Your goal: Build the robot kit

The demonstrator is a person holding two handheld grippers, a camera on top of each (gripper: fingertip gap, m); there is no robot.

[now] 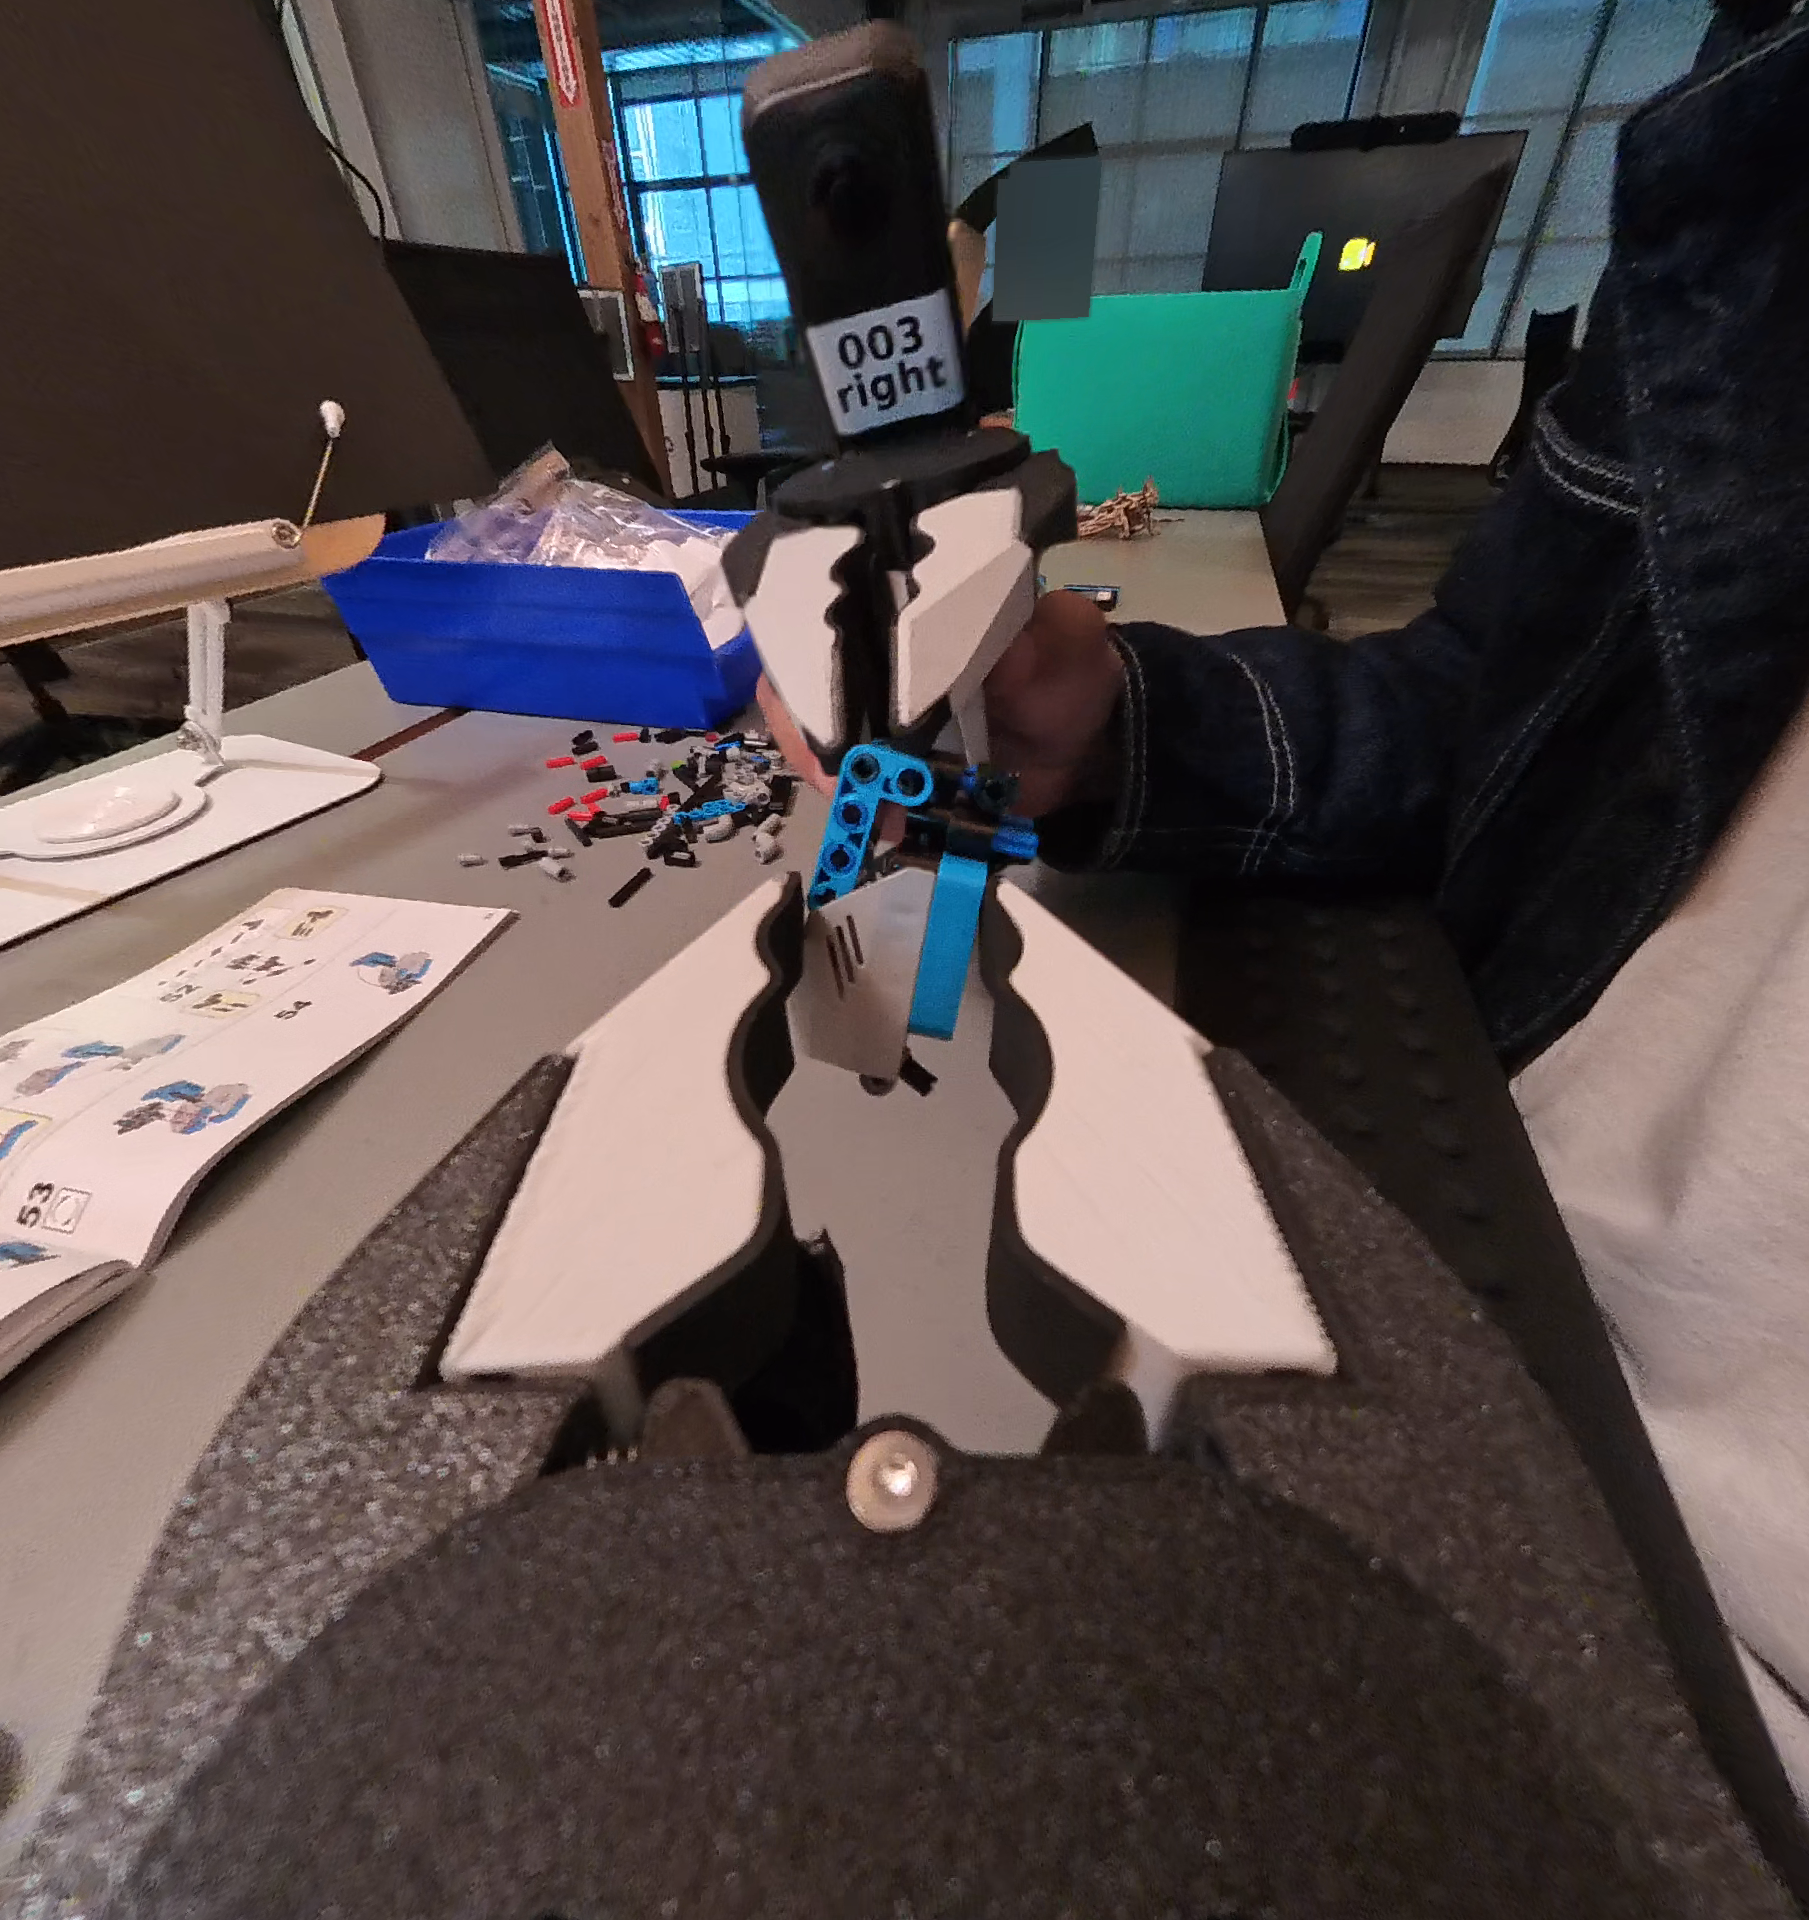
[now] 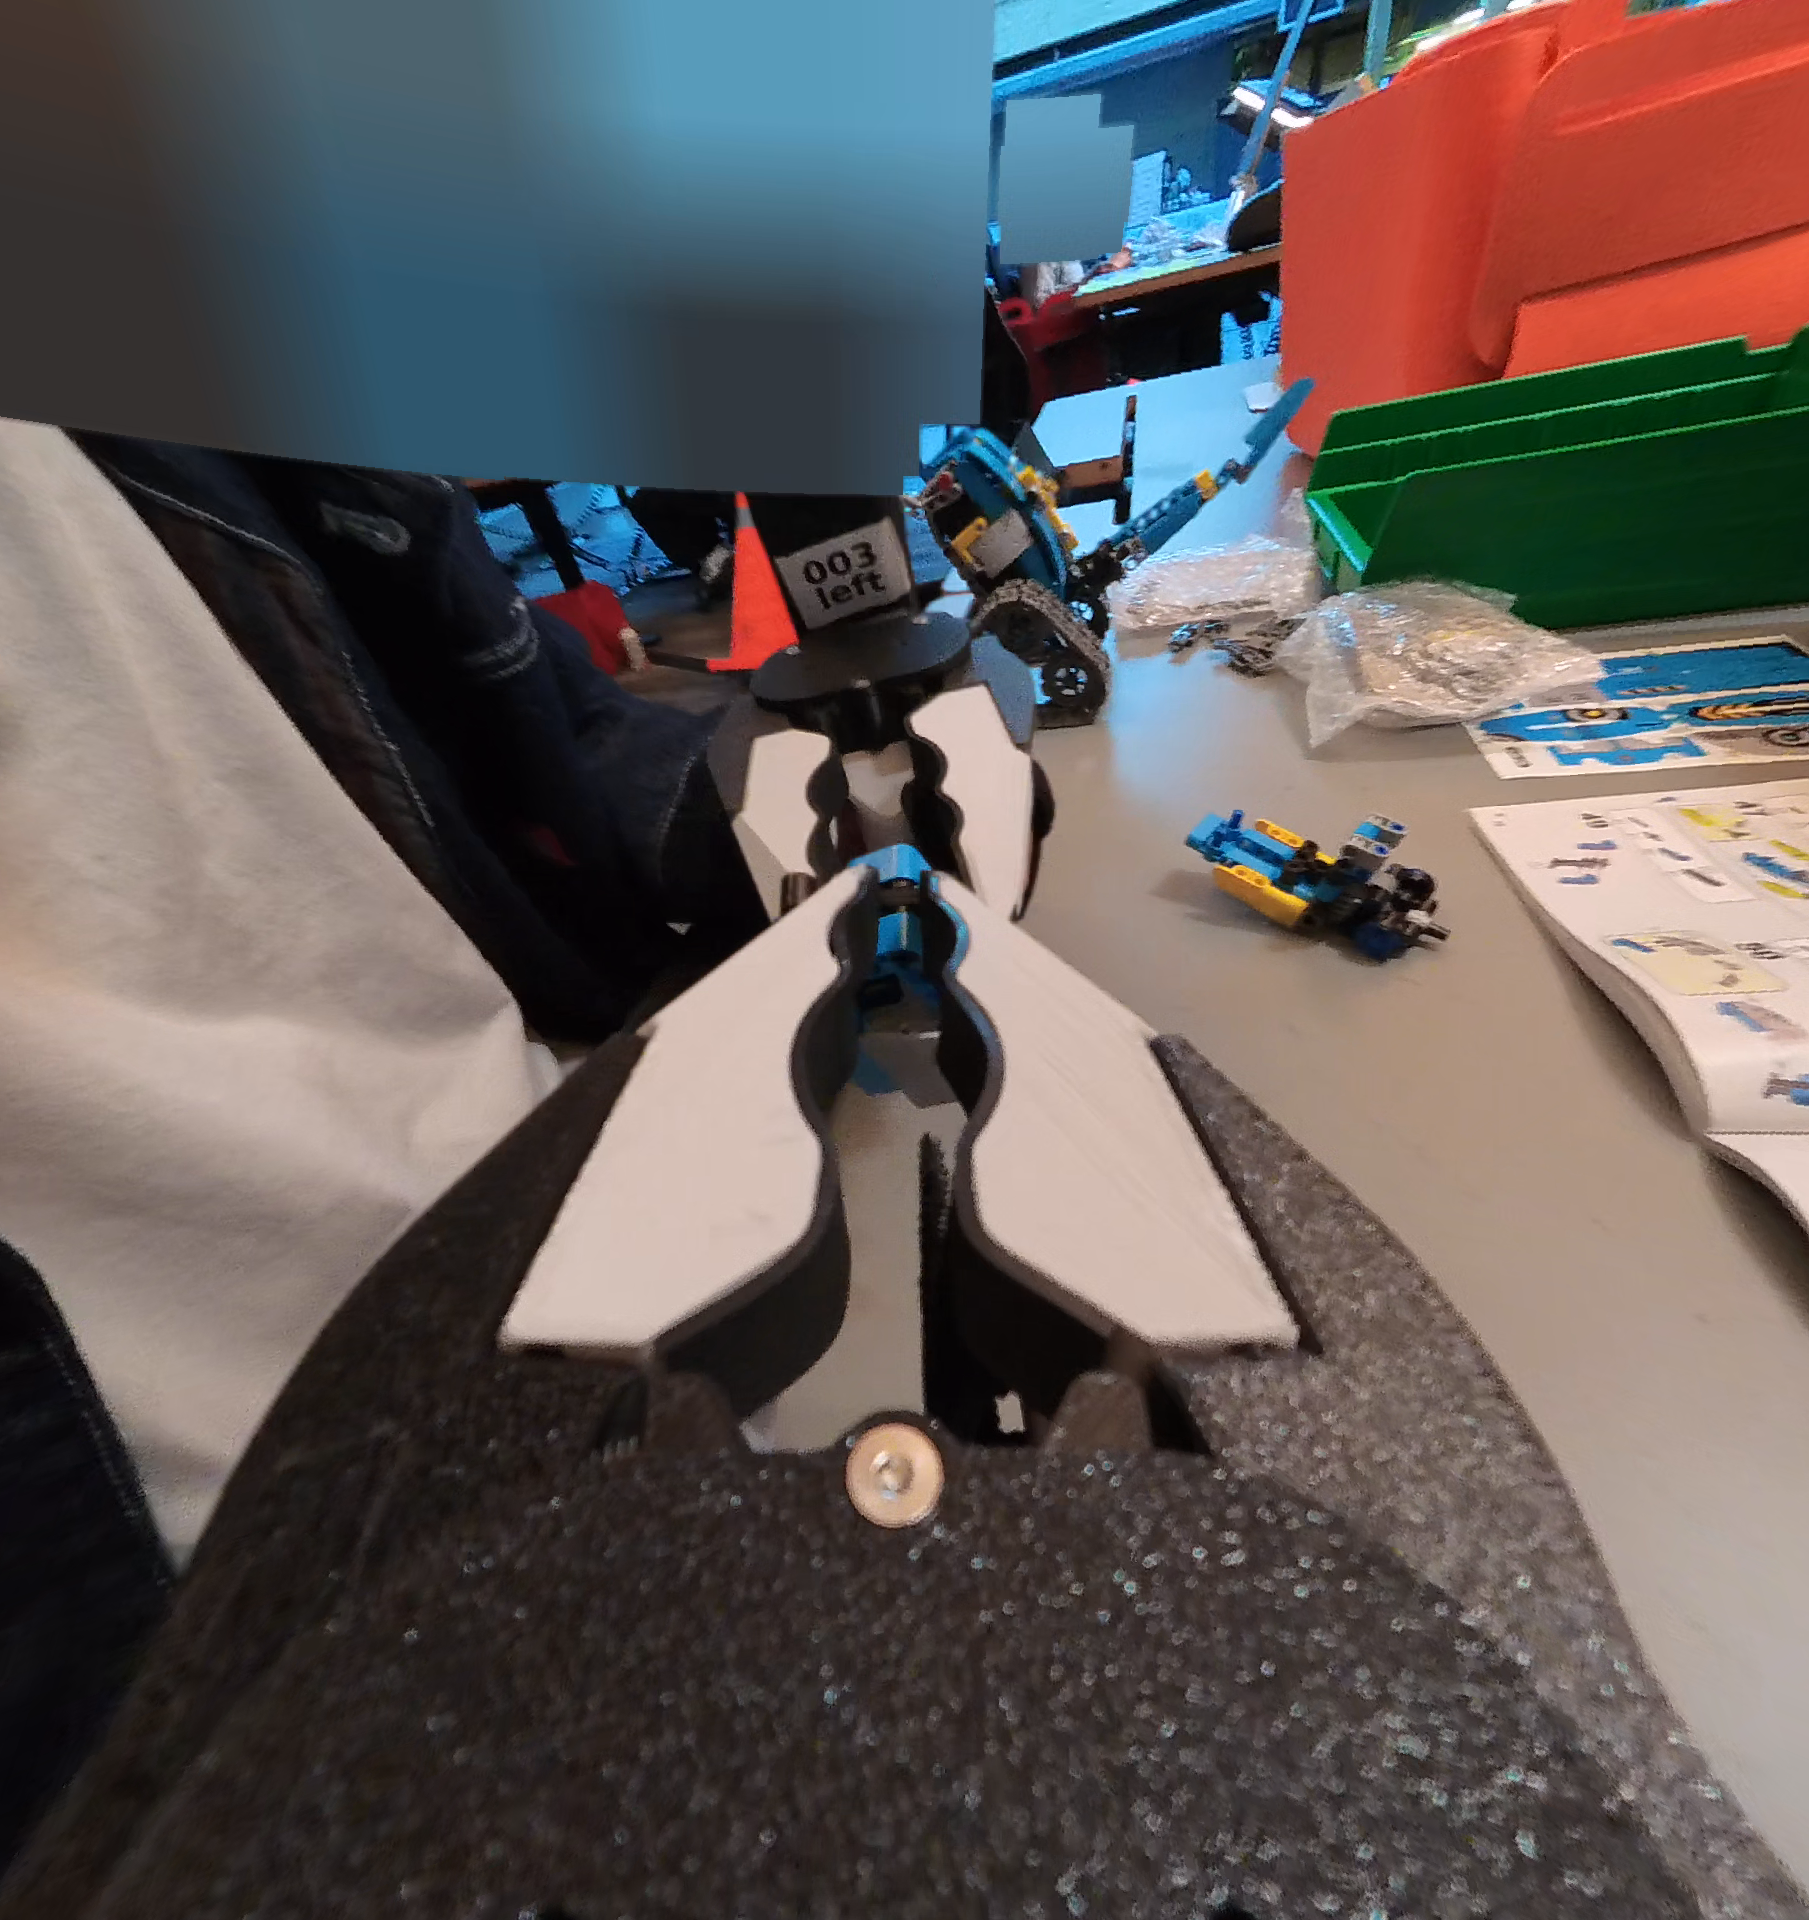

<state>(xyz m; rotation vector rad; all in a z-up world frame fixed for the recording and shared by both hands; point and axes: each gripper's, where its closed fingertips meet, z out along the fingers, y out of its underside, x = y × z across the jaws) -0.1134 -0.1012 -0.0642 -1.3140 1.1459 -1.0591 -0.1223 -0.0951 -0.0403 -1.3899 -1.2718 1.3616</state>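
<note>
A small brick assembly of blue beams (image 1: 858,821), a grey panel (image 1: 858,987) and black pins is held in the air between both grippers. My left gripper (image 1: 889,904) is shut on its lower end, on the grey panel and a blue piece. My right gripper (image 1: 884,743) points down at it from the far side, a hand behind it. In the right wrist view my right gripper (image 2: 897,883) is shut on the blue assembly (image 2: 895,925). The left gripper's white fingers (image 2: 978,790) face it just beyond.
On the grey table (image 1: 526,997) lie a pile of small loose pieces (image 1: 671,805), a blue bin (image 1: 547,634), an open instruction booklet (image 1: 183,1049) and a white stand (image 1: 204,769). The other side has a small blue-yellow assembly (image 2: 1315,883), a tracked model (image 2: 1025,582), plastic bags (image 2: 1419,644) and a green bin (image 2: 1606,499).
</note>
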